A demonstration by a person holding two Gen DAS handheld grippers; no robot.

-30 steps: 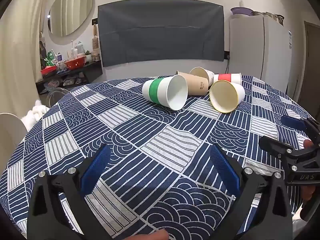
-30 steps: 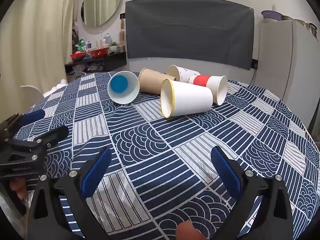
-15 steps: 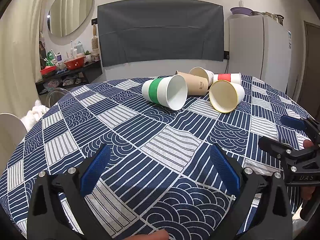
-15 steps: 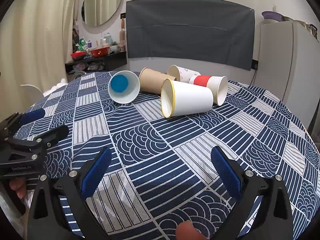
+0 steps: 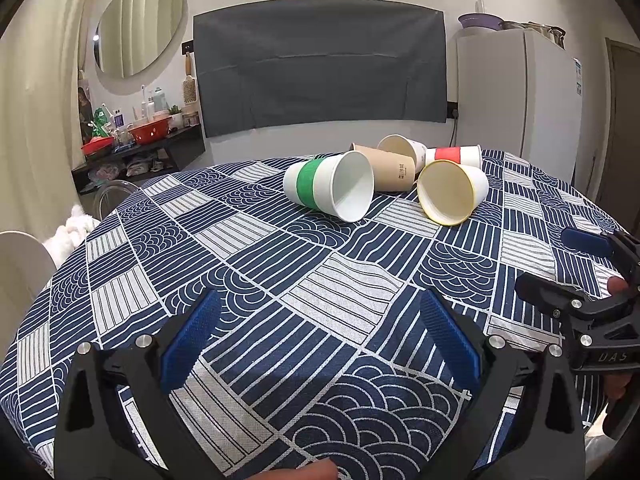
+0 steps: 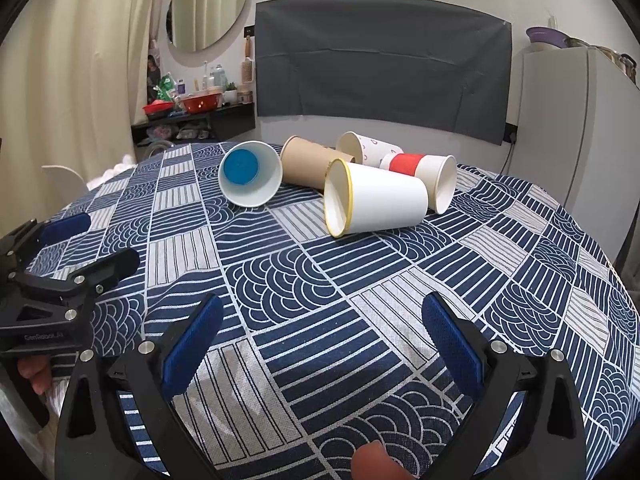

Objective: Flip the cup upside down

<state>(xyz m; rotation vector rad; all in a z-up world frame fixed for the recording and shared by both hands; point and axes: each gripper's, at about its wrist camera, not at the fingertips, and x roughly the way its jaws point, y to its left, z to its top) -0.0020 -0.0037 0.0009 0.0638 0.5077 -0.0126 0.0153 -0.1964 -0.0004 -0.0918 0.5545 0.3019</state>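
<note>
Several paper cups lie on their sides at the far side of the table [image 5: 256, 280]: a green-banded cup [image 5: 328, 190], blue inside in the right wrist view [image 6: 250, 178], a brown cup [image 5: 390, 168] [image 6: 308, 162], a yellow-rimmed cup [image 5: 452, 192] [image 6: 376, 200], a red-banded cup [image 5: 454, 156] [image 6: 422, 174] and a patterned white cup [image 5: 400, 148] [image 6: 366, 146]. My left gripper [image 5: 320, 340] is open and empty near the front edge. My right gripper [image 6: 324, 344] is open and empty too. Each gripper shows at the edge of the other's view, the right gripper [image 5: 560, 264] and the left gripper [image 6: 80, 240].
A blue and white patterned cloth covers the round table [image 6: 520, 280]. A white fridge [image 5: 520, 104] stands back right. A shelf with red bowls [image 5: 140, 136] stands back left, a white chair [image 5: 20, 264] at the left edge.
</note>
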